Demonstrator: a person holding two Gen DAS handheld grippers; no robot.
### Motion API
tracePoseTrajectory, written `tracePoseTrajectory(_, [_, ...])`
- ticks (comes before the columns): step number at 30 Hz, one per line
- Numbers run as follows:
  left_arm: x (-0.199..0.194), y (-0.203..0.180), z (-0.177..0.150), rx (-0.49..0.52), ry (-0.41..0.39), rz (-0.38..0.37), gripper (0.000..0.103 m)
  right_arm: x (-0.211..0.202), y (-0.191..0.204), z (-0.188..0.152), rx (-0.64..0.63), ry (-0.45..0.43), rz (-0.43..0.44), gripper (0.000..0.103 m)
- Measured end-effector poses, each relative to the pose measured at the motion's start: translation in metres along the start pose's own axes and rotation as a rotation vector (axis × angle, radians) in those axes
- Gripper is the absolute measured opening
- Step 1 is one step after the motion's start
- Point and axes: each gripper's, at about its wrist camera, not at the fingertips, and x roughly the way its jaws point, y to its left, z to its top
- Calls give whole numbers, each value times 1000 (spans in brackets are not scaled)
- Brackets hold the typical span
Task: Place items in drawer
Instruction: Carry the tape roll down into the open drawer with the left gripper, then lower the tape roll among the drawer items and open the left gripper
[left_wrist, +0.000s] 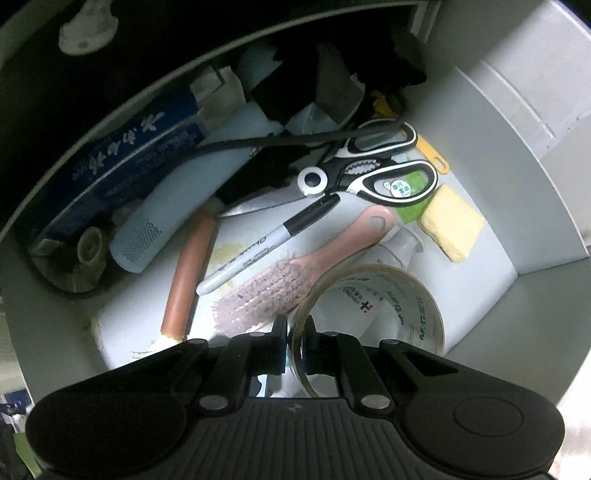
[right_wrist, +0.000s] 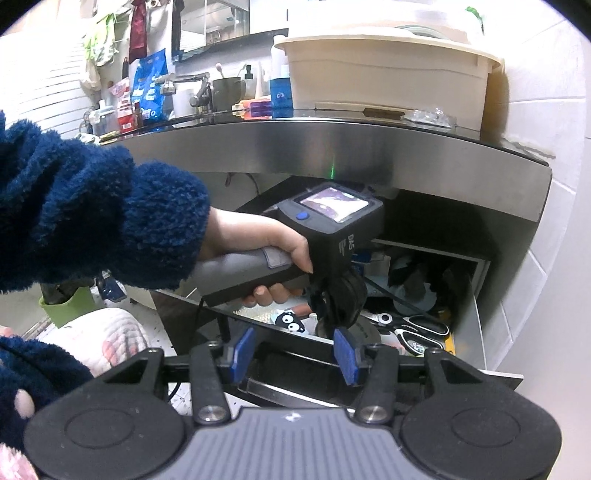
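Observation:
My left gripper (left_wrist: 295, 334) is shut on the rim of a clear tape roll (left_wrist: 373, 317) and holds it low inside the open grey drawer (left_wrist: 476, 155). In the drawer lie black-handled scissors (left_wrist: 373, 173), a marker (left_wrist: 266, 245), a pink hairbrush (left_wrist: 306, 266), a sausage stick (left_wrist: 190, 269) and a yellow sponge (left_wrist: 452, 223). In the right wrist view, the left gripper (right_wrist: 334, 314) reaches down into the drawer (right_wrist: 476, 325), held by a hand in a blue fleece sleeve. My right gripper (right_wrist: 293, 350) is open and empty, in front of the drawer.
The back of the drawer holds a blue box (left_wrist: 122, 162), a white grater-like tube (left_wrist: 166, 218), a black cable (left_wrist: 280, 140) and dark clutter. A steel counter edge (right_wrist: 369, 147) overhangs the drawer, with a beige tub (right_wrist: 388, 70) and a faucet (right_wrist: 199, 92) on top.

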Motion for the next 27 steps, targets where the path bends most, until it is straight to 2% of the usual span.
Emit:
tracePoseTrajectory(11, [14, 7, 1, 3, 55, -19, 7, 0, 4, 0, -7, 9, 4, 48])
tracePoseTrajectory(21, [13, 4, 1, 35, 42, -14, 7, 0, 4, 1, -12, 14, 4, 48])
tracePoseTrajectory(27, [12, 6, 1, 33, 47, -22, 21, 0, 5, 0, -11, 19, 3, 48])
